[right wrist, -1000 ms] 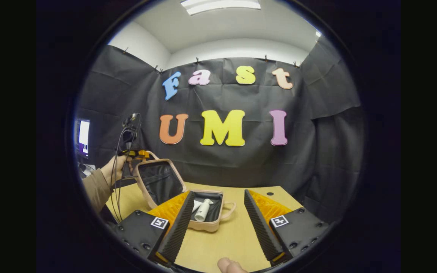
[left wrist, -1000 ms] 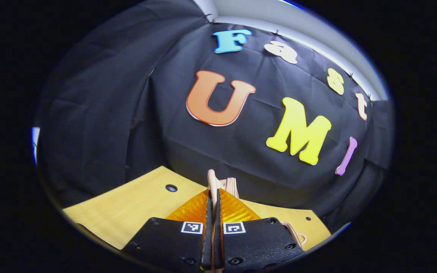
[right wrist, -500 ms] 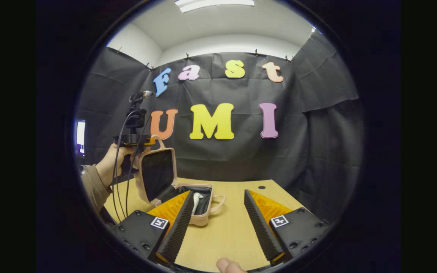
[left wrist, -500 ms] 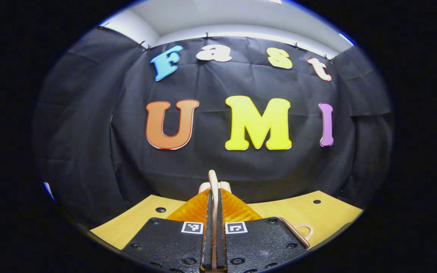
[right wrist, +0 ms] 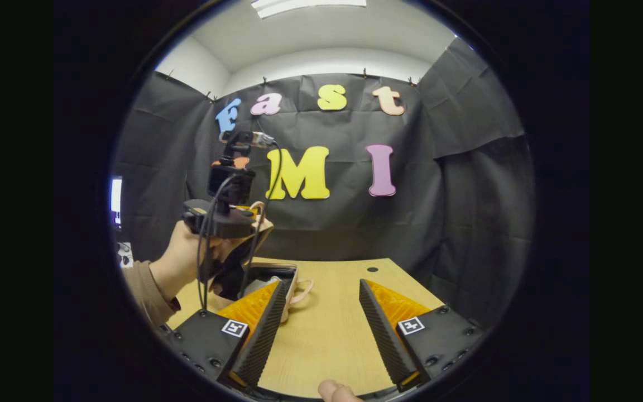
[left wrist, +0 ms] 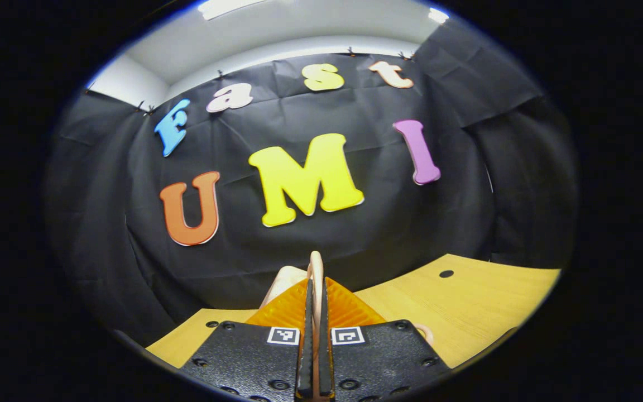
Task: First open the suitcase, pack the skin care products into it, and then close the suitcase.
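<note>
While the right gripper (right wrist: 321, 329) waits low over the wooden table (right wrist: 332, 335) with its fingers spread wide and nothing between them, the closing step looks well under way. A fingertip (right wrist: 334, 391) of the person's right hand shows at the bottom edge of the right gripper view. Just beyond the right gripper's left finger sits the pink suitcase (right wrist: 285, 277), one of it, its base flat on the table with one carry handle (right wrist: 302, 289) curling toward the middle.

Farther off, the left gripper (right wrist: 246, 211), held in the person's left hand (right wrist: 179, 262), is pinched tight on the lid's handle (left wrist: 315, 267), as the left gripper view shows. A second ago the lid (right wrist: 243, 254) stood open and leaned back, with one white bottle plainly lying inside and perhaps a second beside it; half a second ago the lid was upright. Now it tilts forward over the base, and the left gripper has swung up and to the right with it. The contents are hidden now, so their number cannot be told. Packing seems done, and only lowering the lid fully remains.
</note>
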`<state>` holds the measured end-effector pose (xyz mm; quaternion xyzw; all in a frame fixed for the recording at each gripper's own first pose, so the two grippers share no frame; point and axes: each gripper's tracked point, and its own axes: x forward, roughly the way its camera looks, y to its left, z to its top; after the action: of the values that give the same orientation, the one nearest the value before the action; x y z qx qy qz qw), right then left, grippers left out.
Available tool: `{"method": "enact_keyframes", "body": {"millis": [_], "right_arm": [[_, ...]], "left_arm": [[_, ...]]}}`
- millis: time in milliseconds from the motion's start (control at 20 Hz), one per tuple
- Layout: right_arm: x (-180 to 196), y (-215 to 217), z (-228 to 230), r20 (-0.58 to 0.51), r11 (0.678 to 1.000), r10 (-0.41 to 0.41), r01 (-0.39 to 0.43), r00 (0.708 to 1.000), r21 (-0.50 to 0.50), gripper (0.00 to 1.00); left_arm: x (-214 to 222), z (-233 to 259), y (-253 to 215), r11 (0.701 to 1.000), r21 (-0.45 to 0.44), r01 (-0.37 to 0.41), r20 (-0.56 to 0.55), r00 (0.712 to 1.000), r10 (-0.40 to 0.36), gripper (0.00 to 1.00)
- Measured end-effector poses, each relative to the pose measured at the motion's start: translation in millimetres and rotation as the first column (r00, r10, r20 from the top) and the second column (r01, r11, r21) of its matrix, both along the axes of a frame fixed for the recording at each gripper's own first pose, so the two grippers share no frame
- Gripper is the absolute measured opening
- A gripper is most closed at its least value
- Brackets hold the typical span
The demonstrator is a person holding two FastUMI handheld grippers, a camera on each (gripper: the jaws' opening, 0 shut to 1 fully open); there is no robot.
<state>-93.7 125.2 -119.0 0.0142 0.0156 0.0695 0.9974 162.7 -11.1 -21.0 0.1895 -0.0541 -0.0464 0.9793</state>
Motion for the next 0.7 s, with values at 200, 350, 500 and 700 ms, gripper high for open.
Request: {"method": "enact_keyframes", "body": {"millis": [200, 350, 500, 700], "right_arm": [[1, -23, -18, -0.043, 0.999, 0.003, -0.001, 0.999, 0.048, 0.79], [4, -44, -35, -0.076, 0.997, -0.013, 0.018, 0.997, 0.072, 0.79], [5, -56, -47, -0.094, 0.997, -0.017, 0.024, 0.995, 0.076, 0.8], [8, -63, -56, -0.107, 0.996, -0.015, 0.024, 0.994, 0.089, 0.8]], "left_arm": [[3, -49, -38, 0.997, 0.063, 0.043, -0.032, 0.999, -0.041, 0.07], [10, -83, -71, 0.992, 0.122, 0.043, -0.073, 0.997, -0.035, 0.07], [14, -108, -81, 0.987, 0.156, 0.033, -0.113, 0.994, -0.015, 0.07], [14, -130, -90, 0.975, 0.221, 0.027, -0.146, 0.989, 0.005, 0.07]]}}
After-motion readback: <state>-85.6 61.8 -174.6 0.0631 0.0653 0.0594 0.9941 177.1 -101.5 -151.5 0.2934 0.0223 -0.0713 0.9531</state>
